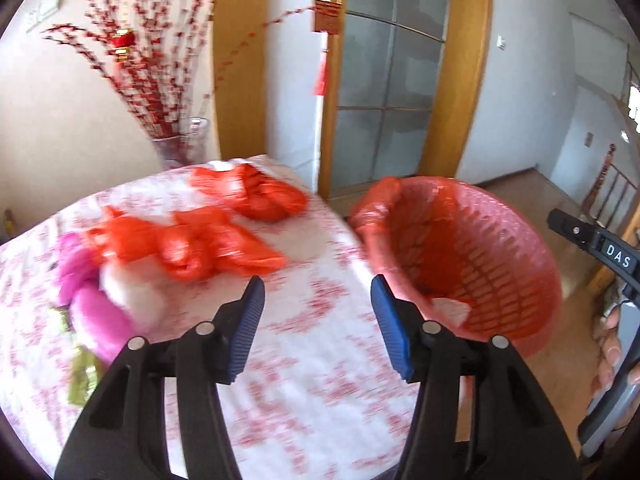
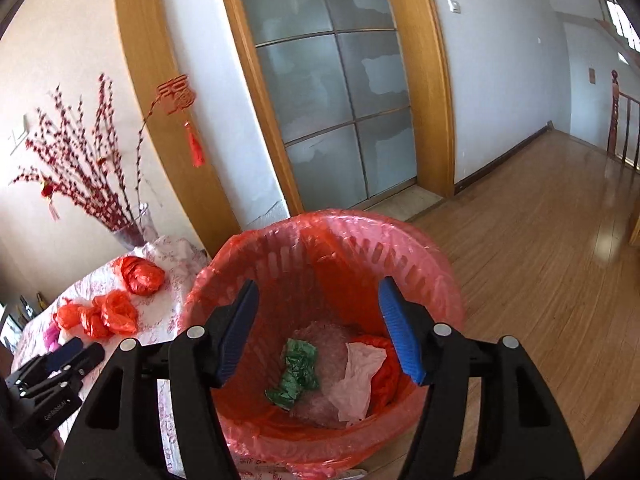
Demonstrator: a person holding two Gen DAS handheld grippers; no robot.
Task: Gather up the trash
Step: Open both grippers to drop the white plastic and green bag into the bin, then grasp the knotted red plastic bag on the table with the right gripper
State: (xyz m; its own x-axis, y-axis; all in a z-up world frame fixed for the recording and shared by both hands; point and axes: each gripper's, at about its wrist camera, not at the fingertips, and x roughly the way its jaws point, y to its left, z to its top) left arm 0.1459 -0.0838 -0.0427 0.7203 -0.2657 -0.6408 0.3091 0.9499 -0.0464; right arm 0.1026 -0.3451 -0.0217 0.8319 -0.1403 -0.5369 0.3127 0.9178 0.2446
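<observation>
Left gripper (image 1: 318, 320): blue pads parted wide, nothing between them, over the near part of the table (image 1: 320, 360), which carries a red-patterned white cloth.

Right gripper (image 2: 318, 330): blue pads parted wide, empty, poised above the mouth of the bin (image 2: 420, 240).

Bin: pink slatted basket with a red plastic liner, standing on the wood floor (image 2: 540, 280) just right of the table. Contents: green crumpled wrapper (image 2: 296, 372), white crumpled paper (image 2: 360, 376), clear bubble wrap (image 2: 328, 344), red plastic at the right.

On table, uncollected: red bag bundle (image 1: 256, 196) at the far side; red crumpled bags (image 1: 192, 244) mid-table; pink plastic wad (image 1: 92, 304) at the left, beside a white wad (image 1: 136, 288); gold wrapper (image 1: 82, 376) near the left edge.

Far left: glass vase (image 1: 188, 140) of red blossom branches.
</observation>
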